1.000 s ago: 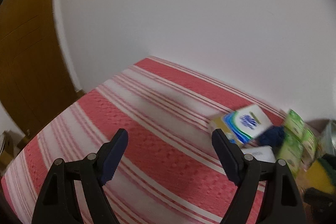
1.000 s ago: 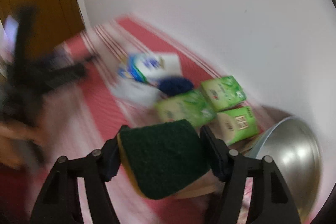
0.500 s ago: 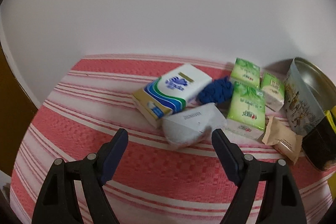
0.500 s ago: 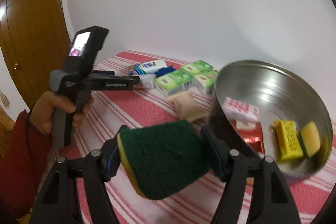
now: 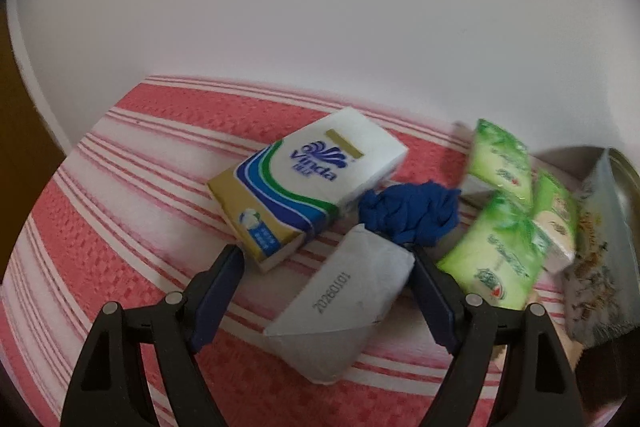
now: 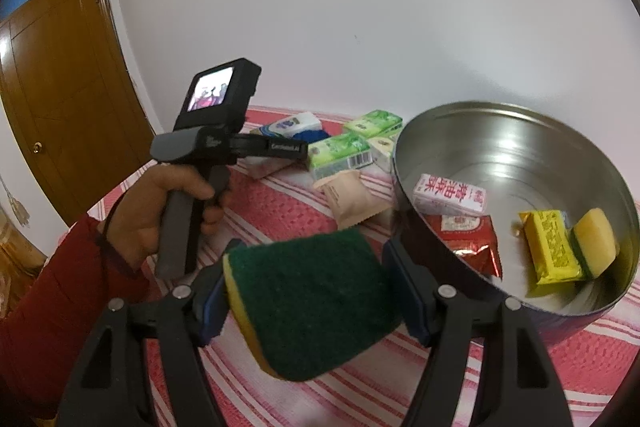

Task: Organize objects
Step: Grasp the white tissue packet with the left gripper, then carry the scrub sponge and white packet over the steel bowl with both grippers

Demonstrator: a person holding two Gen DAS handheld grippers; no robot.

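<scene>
A person in a red sleeve works over a bench (image 6: 280,211) covered in a red and white striped cloth, a handheld tool in each hand. The landmark is a round metal tin (image 6: 516,155), tilted so its open mouth shows. The right tool (image 6: 316,291) sits low, just left of the tin's near rim, its two fingers clamped on a scouring sponge (image 6: 312,303), green side up, yellow beneath. Inside the tin lie a white carton with red print (image 6: 450,195), a red packet (image 6: 464,235), a yellow packet (image 6: 550,247) and a second yellow sponge (image 6: 596,241). Left of the tin, the left hand (image 6: 160,211) grips a pistol-style handle, wrist level, pointing the left tool (image 5: 326,279) towards a cluster of packs beyond the tin's left side. Its fingers are spread wide, straddling a white tissue pack (image 5: 344,311) without pressing it. Farther from the tin lies a white, blue and gold tissue pack (image 5: 304,179); a crumpled blue cloth (image 5: 412,213) and green tissue packs (image 5: 500,251) sit between it and the tin. A beige packet (image 6: 352,197) lies just beside the tin's left wall.
</scene>
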